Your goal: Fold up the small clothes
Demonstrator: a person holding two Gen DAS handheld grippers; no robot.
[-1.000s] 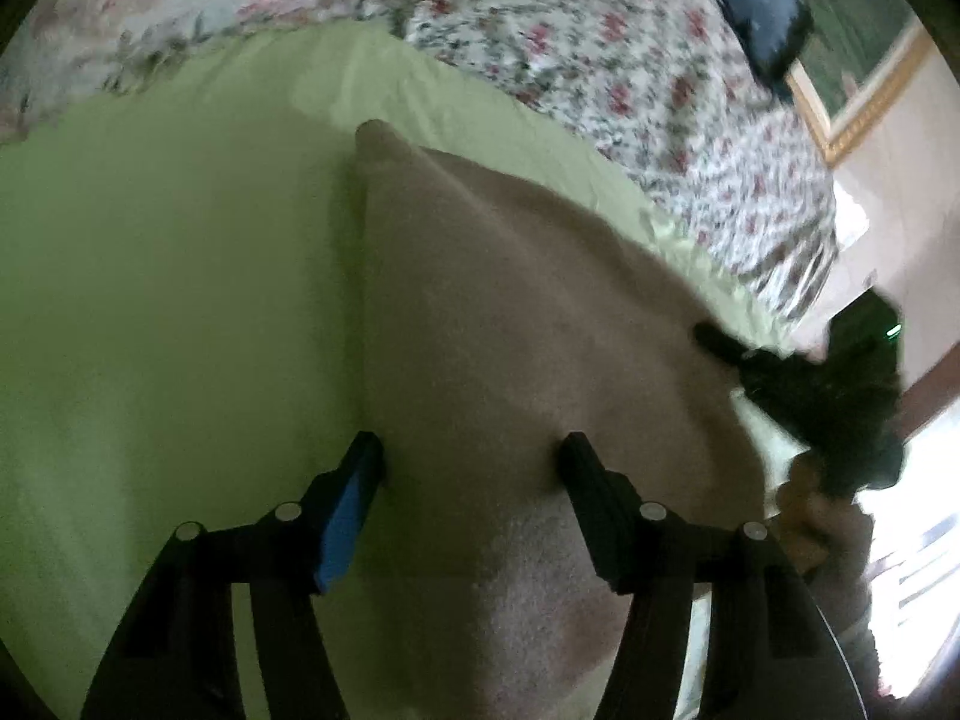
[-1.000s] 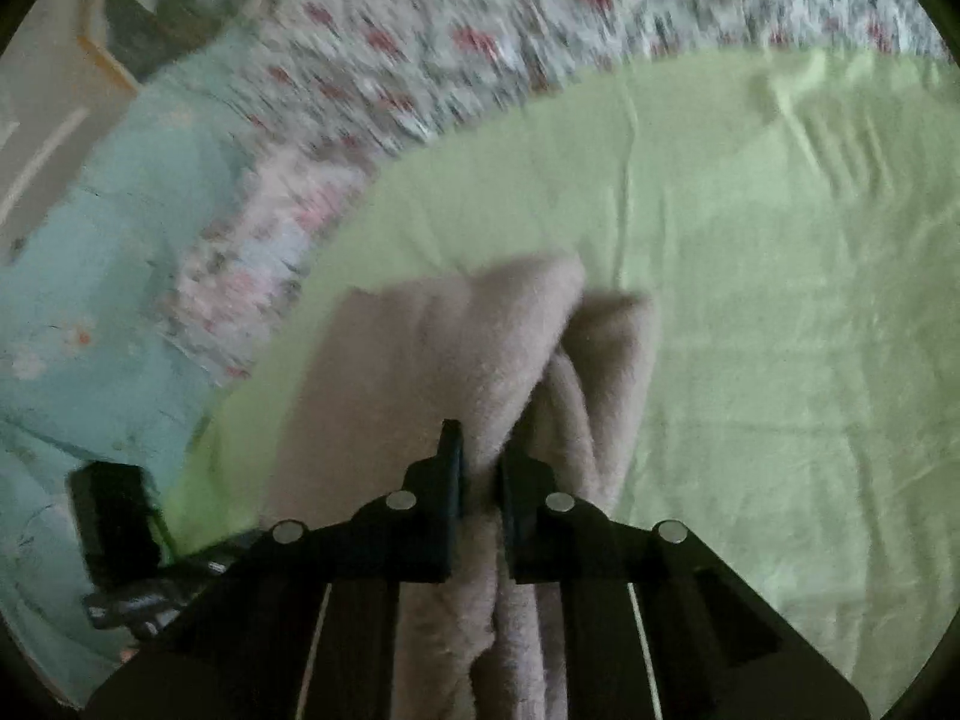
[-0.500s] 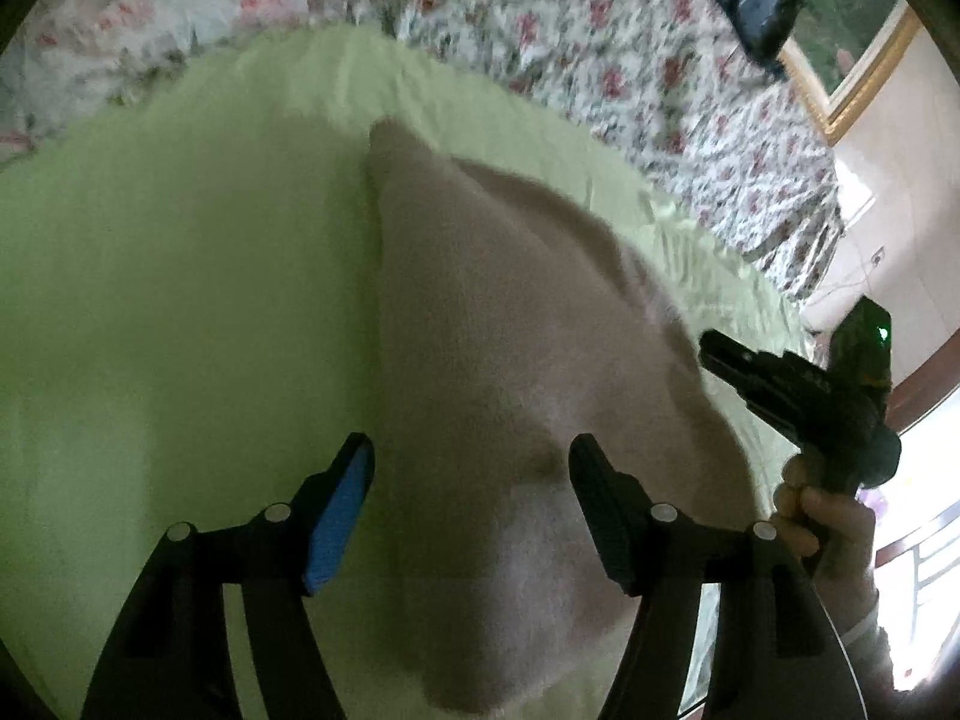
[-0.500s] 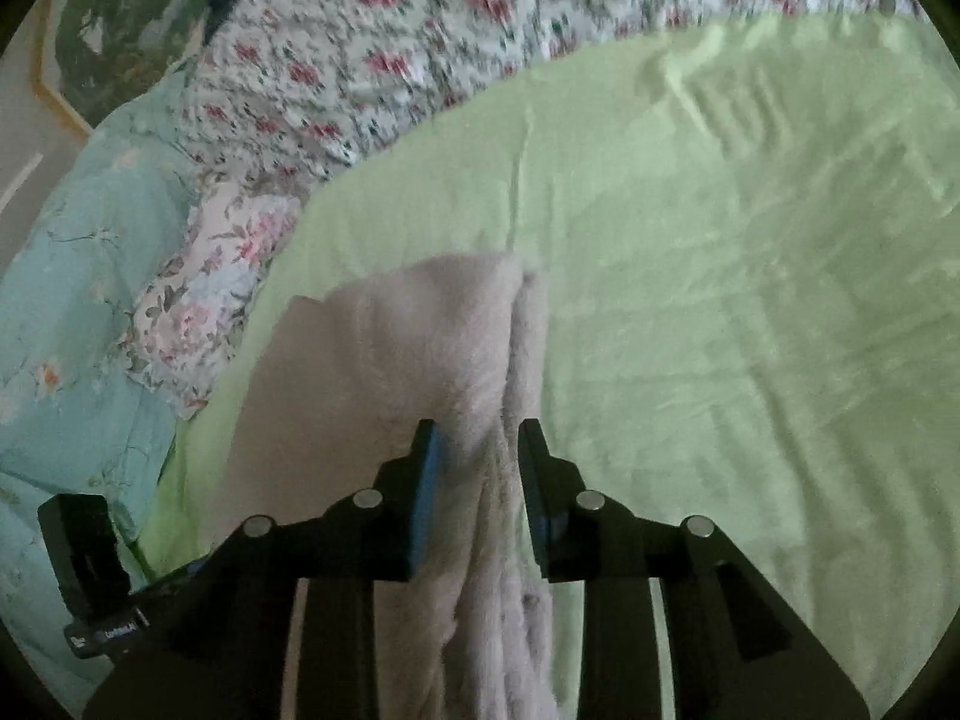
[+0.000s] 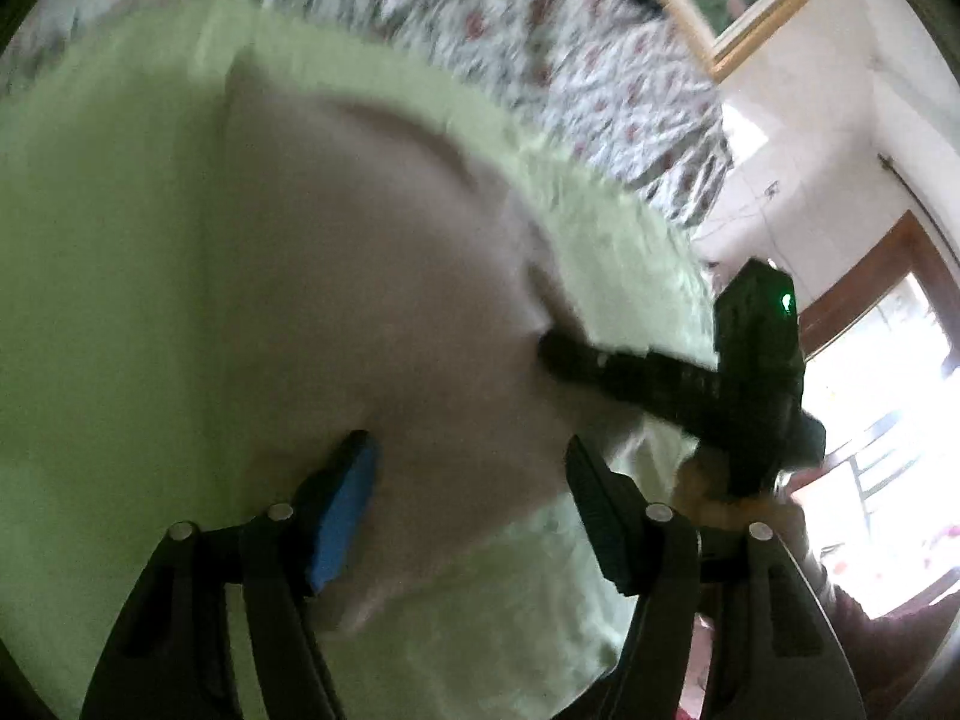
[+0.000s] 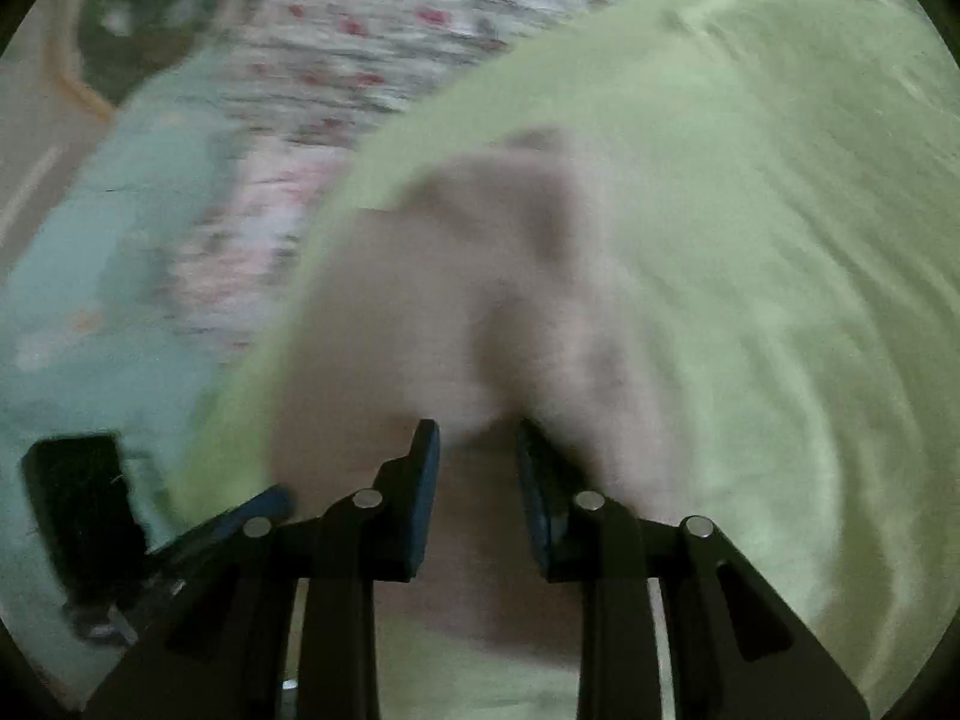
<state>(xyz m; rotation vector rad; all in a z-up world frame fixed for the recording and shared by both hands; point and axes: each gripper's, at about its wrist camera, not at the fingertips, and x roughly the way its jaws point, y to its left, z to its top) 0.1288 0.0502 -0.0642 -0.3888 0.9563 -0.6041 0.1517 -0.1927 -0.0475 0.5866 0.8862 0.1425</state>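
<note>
The beige fleece garment point(image 5: 372, 276) is lying on the green sheet point(image 5: 102, 300), its long axis running away from both grippers. It is passing between the left gripper point(image 5: 468, 480), whose half-spread jaws are closing without pressing it. The right gripper point(image 6: 477, 450), at the near right edge, is narrowing around a raised fold, seemingly not yet pinching through the blur.
</note>
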